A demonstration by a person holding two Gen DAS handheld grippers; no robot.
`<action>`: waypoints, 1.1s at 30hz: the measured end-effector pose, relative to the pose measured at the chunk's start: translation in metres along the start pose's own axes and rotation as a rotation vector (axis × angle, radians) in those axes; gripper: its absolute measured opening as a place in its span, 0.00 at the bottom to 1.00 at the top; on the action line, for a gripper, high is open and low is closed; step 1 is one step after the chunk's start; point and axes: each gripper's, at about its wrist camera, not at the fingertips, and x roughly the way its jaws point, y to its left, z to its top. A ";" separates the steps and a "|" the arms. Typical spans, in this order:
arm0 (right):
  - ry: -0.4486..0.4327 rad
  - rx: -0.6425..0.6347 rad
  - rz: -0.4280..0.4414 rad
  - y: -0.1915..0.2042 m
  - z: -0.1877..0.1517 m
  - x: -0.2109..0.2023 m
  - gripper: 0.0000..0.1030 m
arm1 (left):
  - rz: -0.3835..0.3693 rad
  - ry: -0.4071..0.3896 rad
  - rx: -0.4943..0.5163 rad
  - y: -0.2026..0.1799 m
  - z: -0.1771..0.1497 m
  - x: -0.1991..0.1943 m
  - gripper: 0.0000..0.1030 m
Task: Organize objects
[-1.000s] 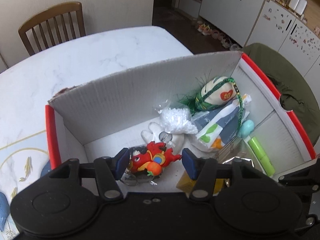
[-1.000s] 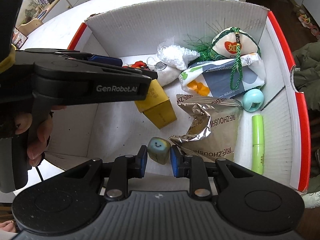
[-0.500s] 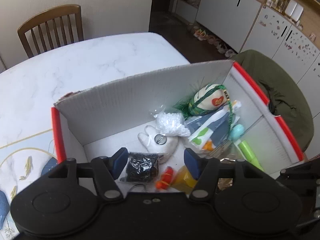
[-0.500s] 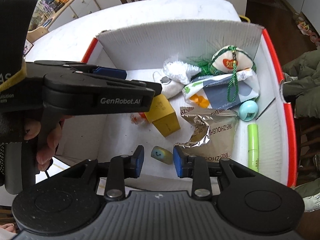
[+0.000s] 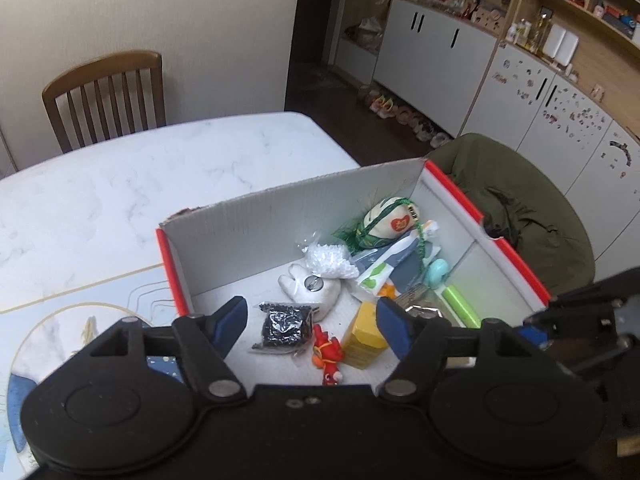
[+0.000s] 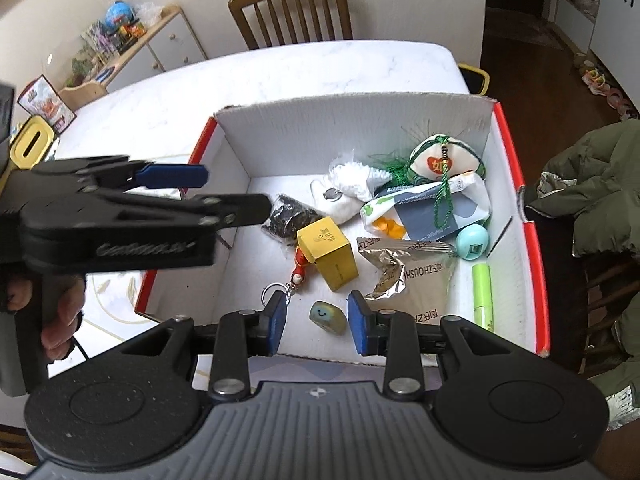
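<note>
My right hand-held gripper [image 6: 317,321] hangs over the near edge of the box [image 6: 510,148], jaws parted and empty, with the little smiley cube [image 6: 329,316] lying on the box floor between the blue pads [image 6: 277,320], touching neither. My left hand-held gripper [image 5: 311,324] is spread wide and also holds nothing; it hovers above the box's left half, over the black packet [image 5: 286,323] and the red charm [image 5: 329,354].

I judge the step in hand to be sorting what lies in the box. To take the cube well, I would lower the right gripper straight down, centre it, and close gently on its flat sides; it looks soft and rounded at the corners, so it may squirt out under a hard pinch.

The box is white corrugated card with red rims and sits on a pale marble-patterned surface [image 5: 120,176]. The yellow carton [image 6: 329,254] is rigid and square-edged, an easy grip. The foil bag [image 6: 404,276] is crinkled and slippery. The charm's metal ring [image 6: 274,293] lies just beside my left pad and could snag. The green tube [image 6: 483,294] is smooth and would roll.
</note>
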 end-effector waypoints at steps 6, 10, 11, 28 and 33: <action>-0.067 -0.018 -0.015 0.007 -0.005 -0.019 0.32 | -0.018 -0.043 0.026 -0.001 -0.009 -0.028 0.74; -0.126 -0.021 -0.015 0.009 -0.012 -0.031 0.32 | -0.031 -0.064 0.029 0.001 -0.015 -0.045 0.78; -0.135 -0.019 -0.015 0.010 -0.014 -0.034 0.32 | -0.034 -0.068 0.030 0.002 -0.018 -0.049 0.78; -0.313 0.000 -0.035 0.020 -0.054 -0.069 0.58 | -0.053 -0.124 0.087 -0.001 -0.053 -0.093 0.89; -0.347 0.030 -0.034 0.021 -0.066 -0.073 0.69 | -0.033 -0.138 0.069 0.000 -0.057 -0.096 0.94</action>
